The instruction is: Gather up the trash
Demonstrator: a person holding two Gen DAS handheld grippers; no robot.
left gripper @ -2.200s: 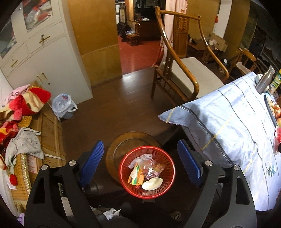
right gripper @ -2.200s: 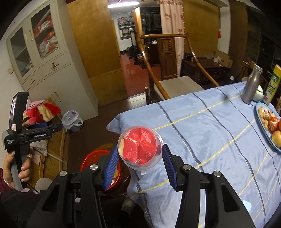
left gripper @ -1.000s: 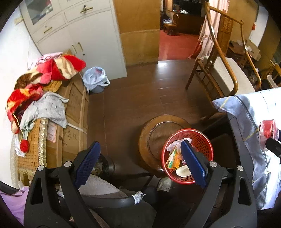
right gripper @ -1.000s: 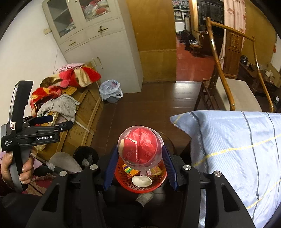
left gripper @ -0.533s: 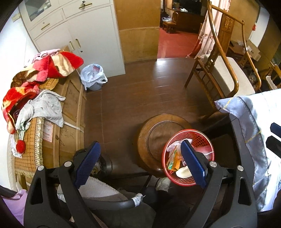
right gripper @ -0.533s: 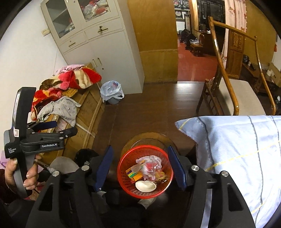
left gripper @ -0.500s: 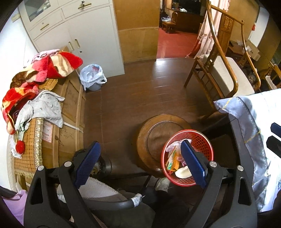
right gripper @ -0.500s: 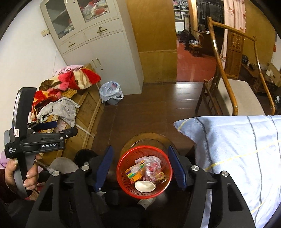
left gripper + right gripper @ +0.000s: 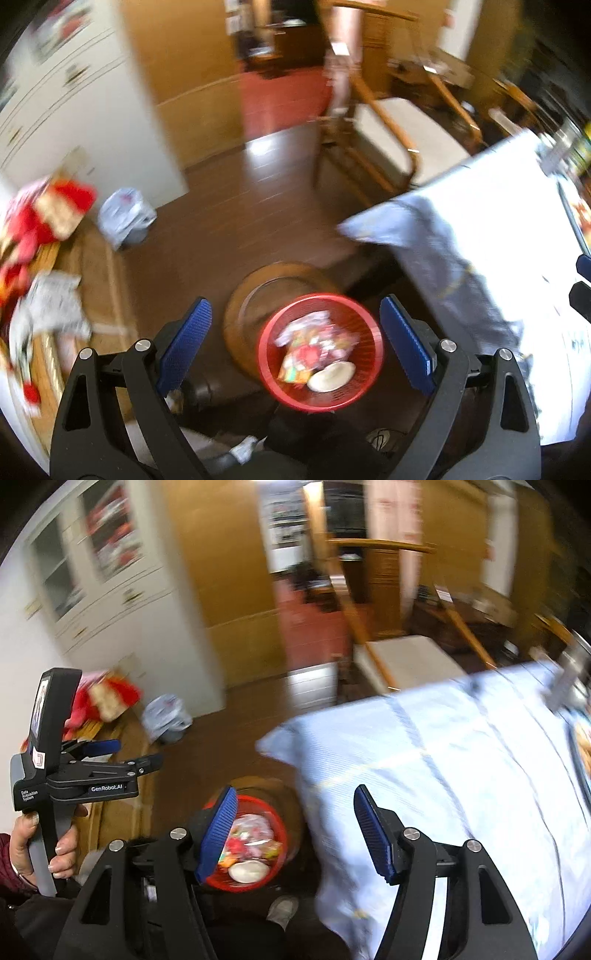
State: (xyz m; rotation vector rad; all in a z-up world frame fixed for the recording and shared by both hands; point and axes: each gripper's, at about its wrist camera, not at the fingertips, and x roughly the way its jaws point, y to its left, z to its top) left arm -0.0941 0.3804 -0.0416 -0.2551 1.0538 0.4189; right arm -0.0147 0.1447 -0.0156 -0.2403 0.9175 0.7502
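Item: red mesh basket (image 9: pixel 320 350) on round wooden stool (image 9: pixel 255 291), floor level, beside table w/ blue striped cloth (image 9: pixel 461 760); holds wrappers, clear plastic, white lid. Right gripper (image 9: pixel 295 834): jaws have just been opening, now wide apart, nothing between them; basket lies below-left, partly behind its left finger. Left gripper (image 9: pixel 295 343): jaws wide, empty; basket directly below, between fingers but well under them. No loose trash visible on cloth; far end blurred, can't tell. Judgement: right hand nearer table, likelier for next pick.
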